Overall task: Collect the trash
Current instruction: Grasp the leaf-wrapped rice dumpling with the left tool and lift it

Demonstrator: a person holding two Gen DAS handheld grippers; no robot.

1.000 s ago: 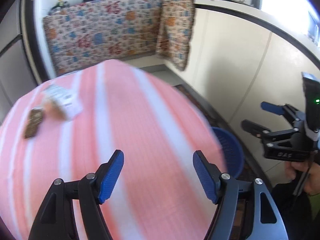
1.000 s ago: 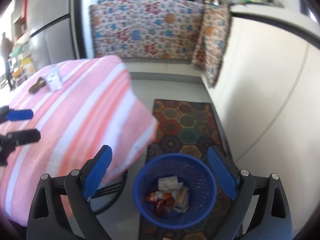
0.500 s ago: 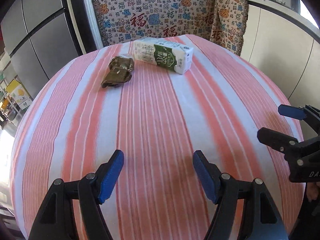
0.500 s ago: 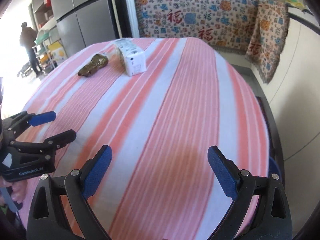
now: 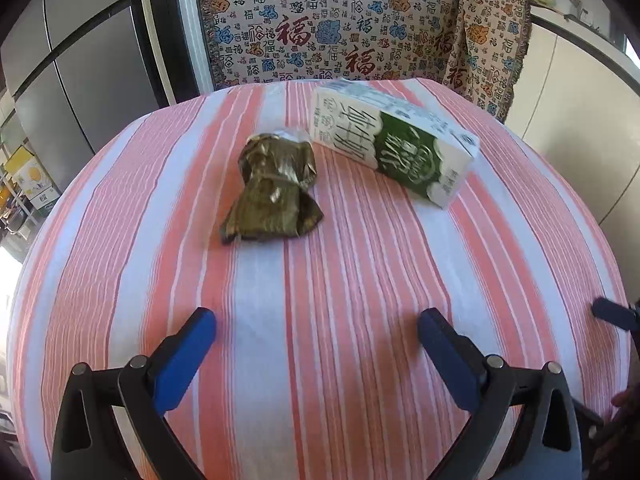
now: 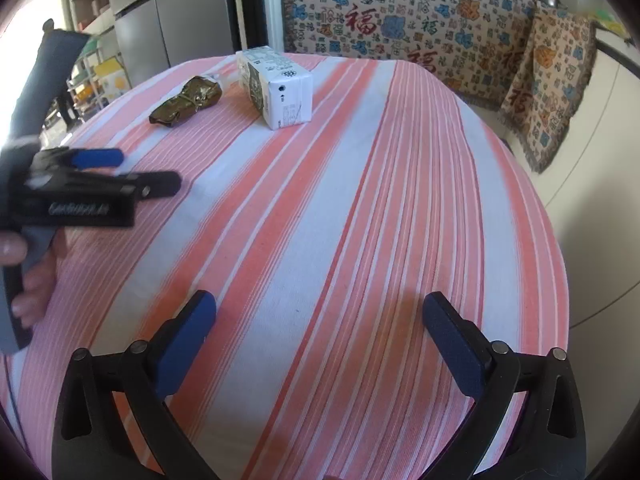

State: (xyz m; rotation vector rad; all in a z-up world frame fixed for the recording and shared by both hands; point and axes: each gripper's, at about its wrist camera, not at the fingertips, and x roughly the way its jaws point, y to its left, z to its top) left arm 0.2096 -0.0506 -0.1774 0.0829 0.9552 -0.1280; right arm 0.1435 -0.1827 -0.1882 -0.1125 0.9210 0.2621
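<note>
A crumpled olive-green wrapper (image 5: 272, 192) lies on the pink-striped tablecloth (image 5: 320, 288), with a green-and-white milk carton (image 5: 394, 144) on its side just right of it. My left gripper (image 5: 318, 334) is open and empty, above the cloth a short way in front of the wrapper. My right gripper (image 6: 320, 316) is open and empty, over the near right part of the table. In the right wrist view the wrapper (image 6: 186, 100) and the carton (image 6: 276, 86) lie far off, and the left gripper (image 6: 140, 174) shows at the left.
A patterned cloth (image 5: 332, 28) hangs behind the table. A grey fridge (image 5: 80, 60) stands at the back left. White cabinets (image 6: 600, 160) run along the right. The table's edge drops off to the right (image 6: 556, 264).
Both grippers have swung from the blue bin beside the table to face the tabletop. The left gripper has moved closer to the wrapper and carton. Both stay open.
</note>
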